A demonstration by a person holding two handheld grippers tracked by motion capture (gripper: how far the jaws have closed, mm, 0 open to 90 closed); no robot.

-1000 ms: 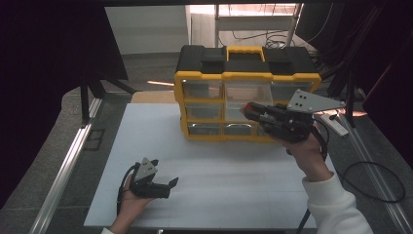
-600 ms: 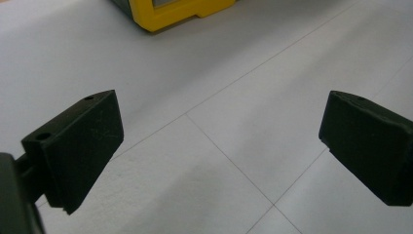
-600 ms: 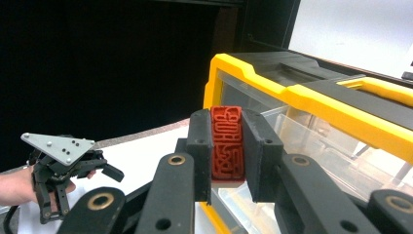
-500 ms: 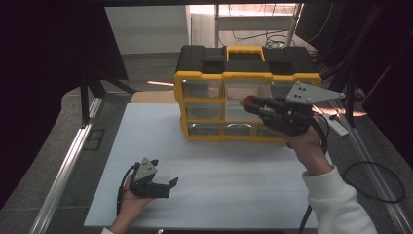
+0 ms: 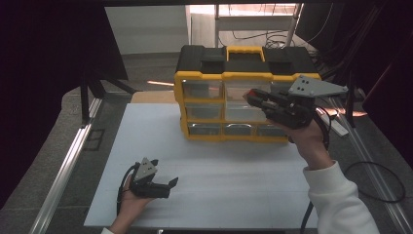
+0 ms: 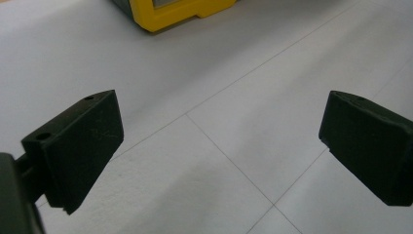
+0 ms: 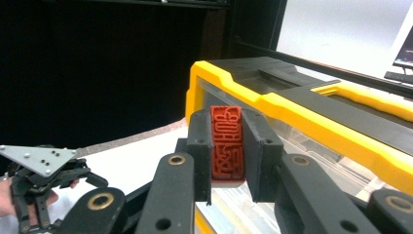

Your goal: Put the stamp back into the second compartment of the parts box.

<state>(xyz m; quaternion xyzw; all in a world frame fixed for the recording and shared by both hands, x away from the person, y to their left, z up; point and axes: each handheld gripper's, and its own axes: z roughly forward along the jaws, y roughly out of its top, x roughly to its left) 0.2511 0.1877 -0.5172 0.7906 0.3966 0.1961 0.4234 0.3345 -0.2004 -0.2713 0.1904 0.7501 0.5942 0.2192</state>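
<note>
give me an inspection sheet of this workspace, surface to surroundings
surface: white board tabletop with thin seam lines, bare in front.
job's things: small red block with raised maze-like pattern; yellow and black plastic drawer organiser with clear drawers, standing at the back of the board.
clutter: nothing seen.
grippers: right claw shut on the red block, raised in front of the organiser's upper drawers; left claw open, holding nothing, low over the board.
cables: black cable on the floor at right.
surroundings: dark curtains, grey floor, metal rail at left.
</note>
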